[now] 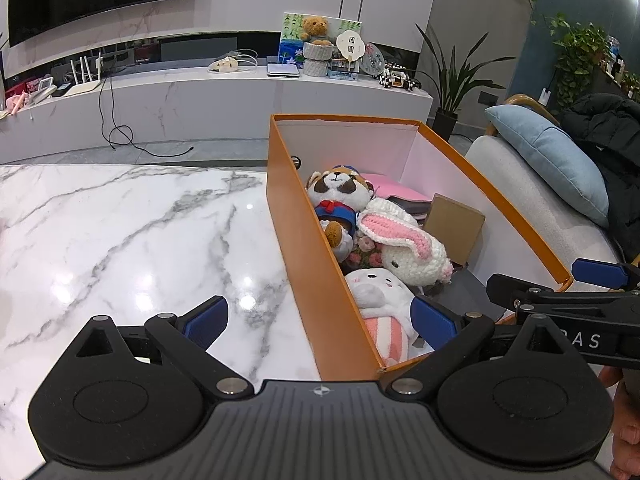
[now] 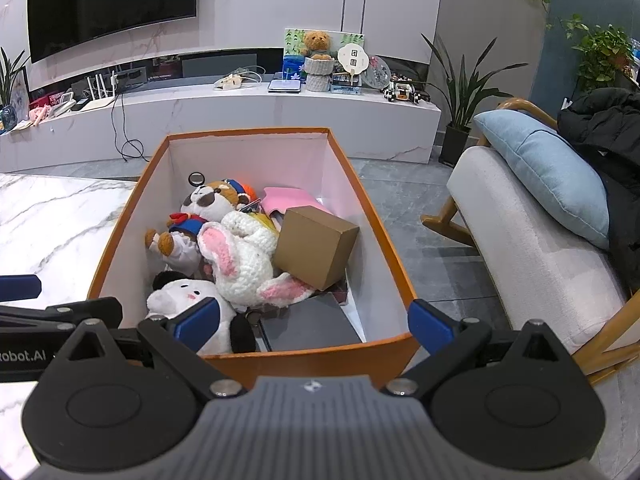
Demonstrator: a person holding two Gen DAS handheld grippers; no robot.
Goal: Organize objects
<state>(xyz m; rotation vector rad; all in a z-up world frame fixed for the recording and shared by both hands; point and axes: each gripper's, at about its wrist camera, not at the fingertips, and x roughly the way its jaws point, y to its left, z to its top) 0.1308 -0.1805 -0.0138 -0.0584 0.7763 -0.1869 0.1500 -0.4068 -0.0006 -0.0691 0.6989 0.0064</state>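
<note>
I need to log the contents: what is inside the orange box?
Inside the orange box: a panda plush, crocheted bunny, white plush, brown carton, something pink and a dark flat item. Anything beneath the toys is covered.

On the table (image 1: pixel 120 232), at its right edge: the box (image 2: pixel 392 248). Inside, along the left wall from back to front: a panda plush (image 2: pixel 208 204), a rabbit plush (image 2: pixel 244 264) beside it, a bear plush (image 2: pixel 188 300) nearest. Right of the rabbit, tilted: a carton (image 2: pixel 316 252). Behind the table, a console (image 1: pixel 224 96); right of the box, an armchair (image 2: pixel 520 240).
</note>
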